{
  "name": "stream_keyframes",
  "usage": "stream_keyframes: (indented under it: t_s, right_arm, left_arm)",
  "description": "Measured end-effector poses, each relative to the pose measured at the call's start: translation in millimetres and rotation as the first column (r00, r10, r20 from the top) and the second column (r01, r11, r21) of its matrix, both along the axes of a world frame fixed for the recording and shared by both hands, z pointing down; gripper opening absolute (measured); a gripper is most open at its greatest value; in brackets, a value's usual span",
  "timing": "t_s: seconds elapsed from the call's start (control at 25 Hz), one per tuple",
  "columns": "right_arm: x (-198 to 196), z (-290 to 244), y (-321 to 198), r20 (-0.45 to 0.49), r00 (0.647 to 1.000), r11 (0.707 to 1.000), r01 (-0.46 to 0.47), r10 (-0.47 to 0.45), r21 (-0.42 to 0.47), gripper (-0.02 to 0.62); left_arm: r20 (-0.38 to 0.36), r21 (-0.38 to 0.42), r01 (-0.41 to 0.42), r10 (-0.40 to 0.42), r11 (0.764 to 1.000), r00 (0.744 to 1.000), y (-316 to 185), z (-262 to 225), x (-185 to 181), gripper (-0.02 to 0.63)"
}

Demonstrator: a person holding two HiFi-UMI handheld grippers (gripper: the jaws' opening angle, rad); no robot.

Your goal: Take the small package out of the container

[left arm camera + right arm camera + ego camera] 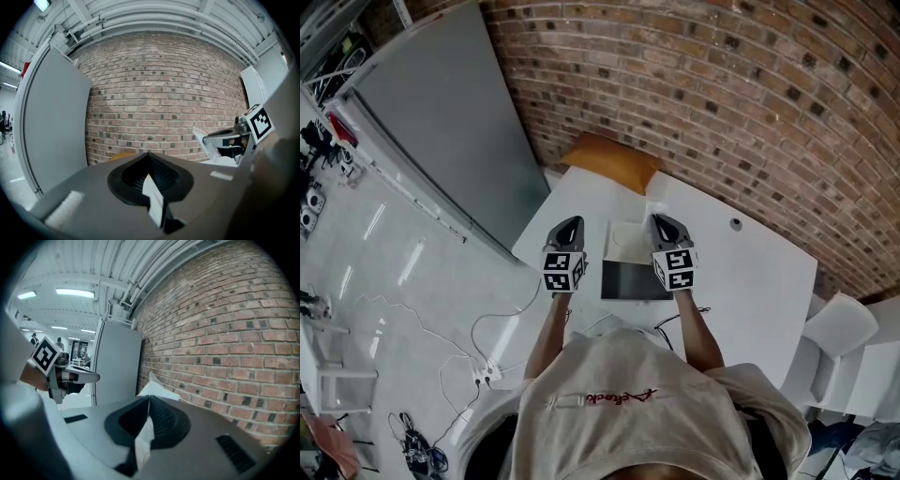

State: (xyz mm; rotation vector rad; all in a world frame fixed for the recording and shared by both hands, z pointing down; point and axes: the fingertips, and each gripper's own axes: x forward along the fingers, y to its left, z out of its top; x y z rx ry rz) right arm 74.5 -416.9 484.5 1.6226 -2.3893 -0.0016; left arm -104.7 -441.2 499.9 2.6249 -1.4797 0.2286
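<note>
Package (157, 389) pinched between jaws of right gripper (149, 399), protruding beyond.

The package (157, 389) is a small bag of clear, crinkly plastic - it looks whitish against the brick wall. It is pinched by one thin edge between the closed jaws of the right gripper (149, 397), and the rest of it sticks out past the tips, pointing up and away. It hangs in the air, not inside the container.

The container (623, 246) is a pale, square box with a dark grey part on its near side. It sits flat on the white table (750, 272) - the package is up by its far right corner.
</note>
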Motion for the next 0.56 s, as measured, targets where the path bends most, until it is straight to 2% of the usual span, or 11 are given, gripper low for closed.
stream_keyframes:
  t_s: [0.56]
  right_arm:
    - [-7.9, -1.1, 4.7, -0.012, 1.000, 1.000, 0.013, -0.013, -0.005, 0.011]
  left_arm:
    - [-0.007, -0.001, 0.010, -0.010, 1.000, 1.000, 8.3, -0.6, -3.8, 0.009]
